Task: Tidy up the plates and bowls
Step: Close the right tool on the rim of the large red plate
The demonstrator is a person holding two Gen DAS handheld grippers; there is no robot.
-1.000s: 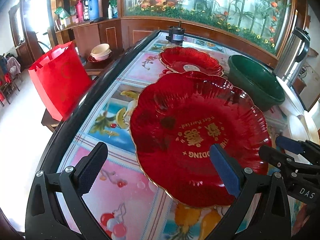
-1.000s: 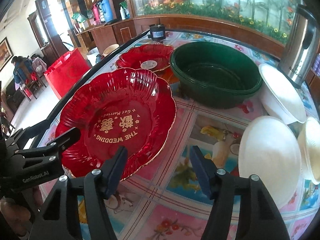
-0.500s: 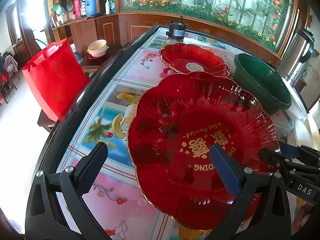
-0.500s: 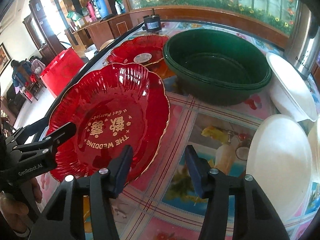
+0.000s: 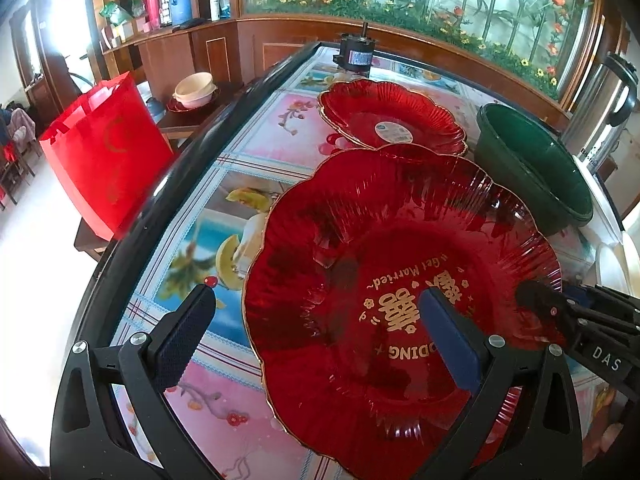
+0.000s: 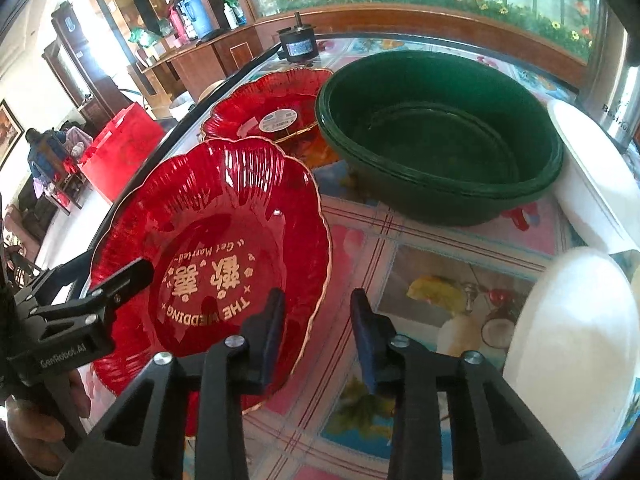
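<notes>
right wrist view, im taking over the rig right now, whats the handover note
Left gripper: open, its jaws straddle the near red plate's left rim, not clamped.
Right gripper: jaws closing around that plate's right rim, pads not pressing yet.
Second red plate lies behind it, beside the green basins, which look nested. White dishes sit loose at the right.
Left to do: grip the near plate and probably stack it on the second one, then sort the white dishes.

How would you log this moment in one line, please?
left gripper: open, astride rim of near red plate | right gripper: closing, rim between jaws
</notes>
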